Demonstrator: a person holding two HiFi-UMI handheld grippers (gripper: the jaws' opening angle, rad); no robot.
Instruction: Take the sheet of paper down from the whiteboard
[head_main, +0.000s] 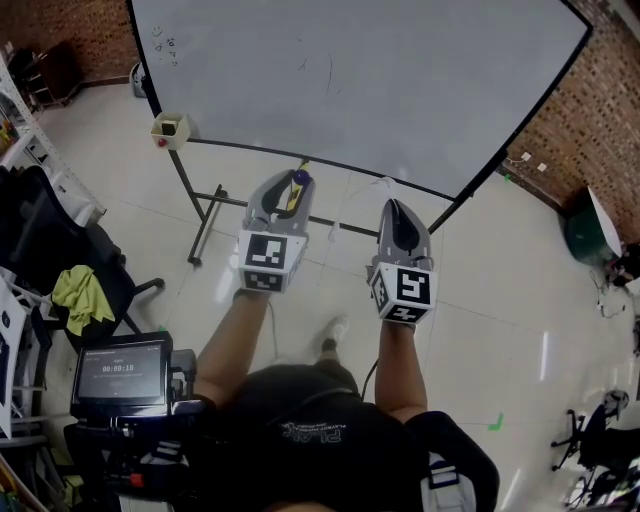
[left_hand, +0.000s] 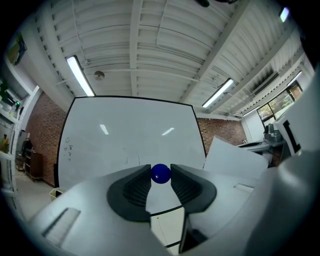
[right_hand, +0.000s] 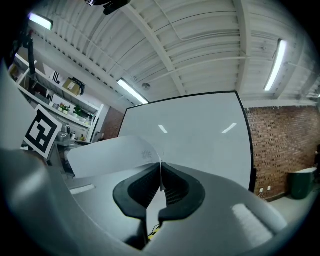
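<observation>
The whiteboard (head_main: 380, 80) stands ahead of me, bare apart from faint pen marks. In the head view my left gripper (head_main: 297, 182) is held level before its lower edge, shut on a small blue ball magnet (head_main: 300, 177); the left gripper view shows that magnet (left_hand: 161, 173) pinched between the pads. To its right, my right gripper (head_main: 399, 205) is shut on the white sheet of paper (right_hand: 110, 155), which curls away to the left off the board. The same sheet (left_hand: 235, 160) shows at the right of the left gripper view.
A small tray box (head_main: 170, 128) hangs at the board's lower left corner, above the stand's legs (head_main: 197, 215). A chair with a yellow-green cloth (head_main: 85, 295) and a screen (head_main: 122, 372) are at my left. A green bin (head_main: 582, 235) stands by the brick wall at right.
</observation>
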